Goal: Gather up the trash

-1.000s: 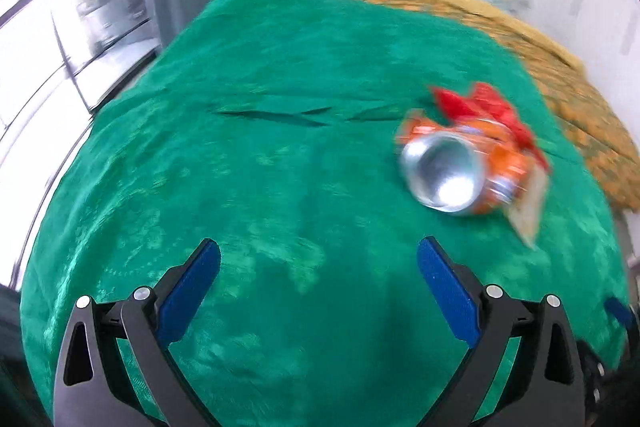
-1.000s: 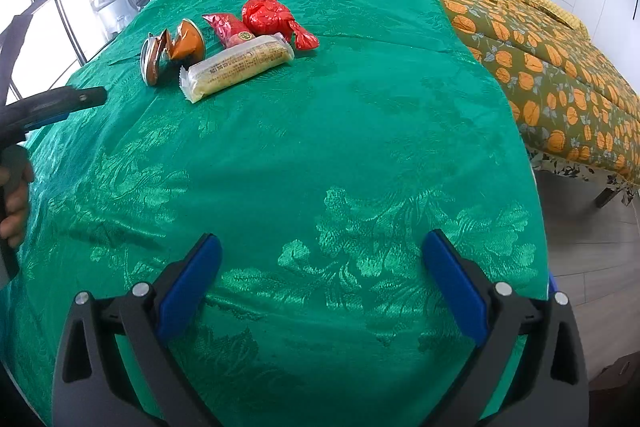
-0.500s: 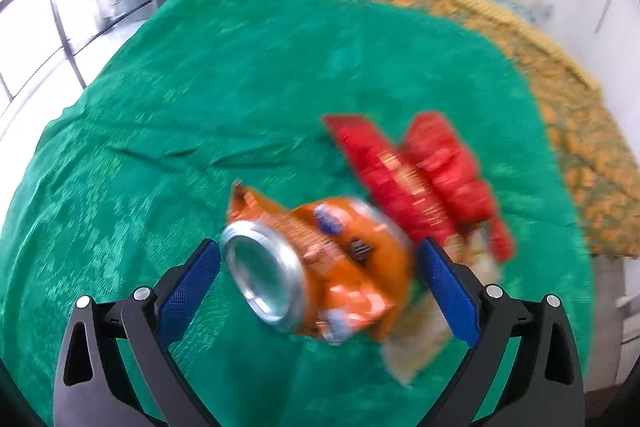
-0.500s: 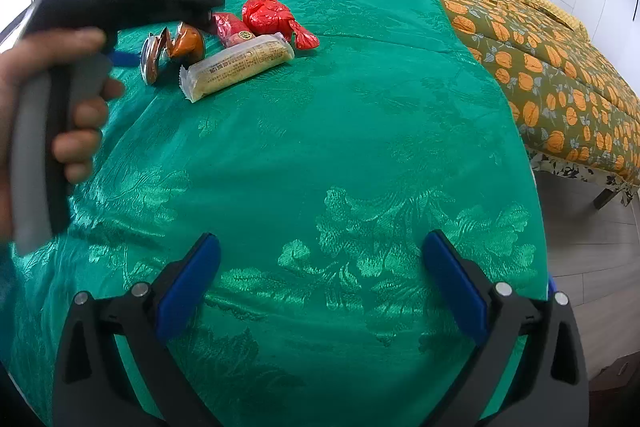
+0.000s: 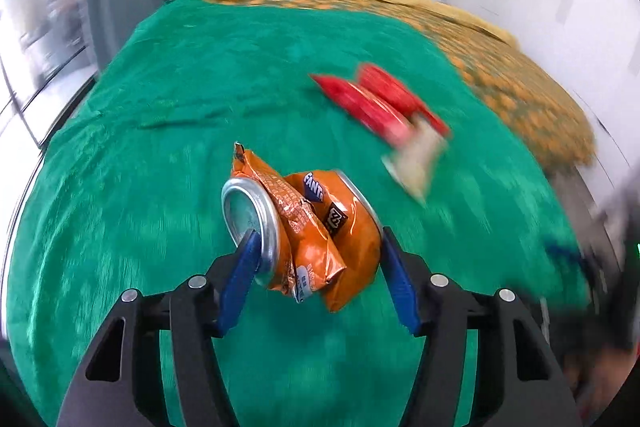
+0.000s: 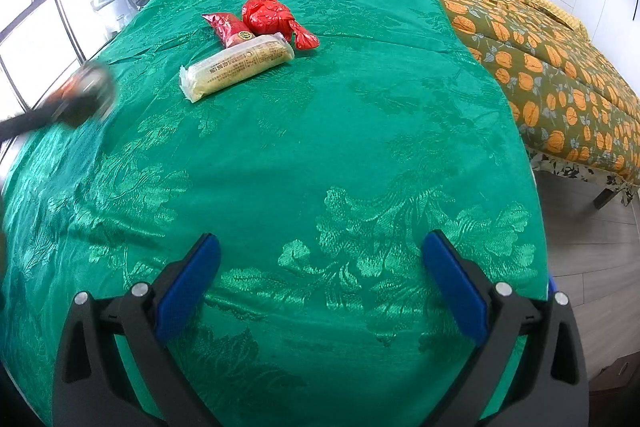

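Moved since one second ago: crushed orange aluminium soda can (image 5: 304, 227), formerly lying on the cloth beside the red wrappers, now sits between the blue pads of the left tool (image 5: 316, 255), apart from the other litter.

Left tool: jaws have just been closing; clamped on the can, one pad at its silver end, the other against its dented side. Background blurred.

Right tool (image 6: 320, 267): jaws wide apart, nothing between them, poised over green patterned cloth (image 6: 320, 147).

Remaining on cloth, grouped and touching: pale yellow clear-wrapped oblong packet (image 6: 236, 67); flat red foil wrapper (image 6: 226, 27); crumpled red twisted wrapper (image 6: 272, 19).

Beyond: bed with orange-flowered quilt (image 6: 540, 67).

Left tool also appears as a blur at the left edge of the right wrist view (image 6: 80, 95).
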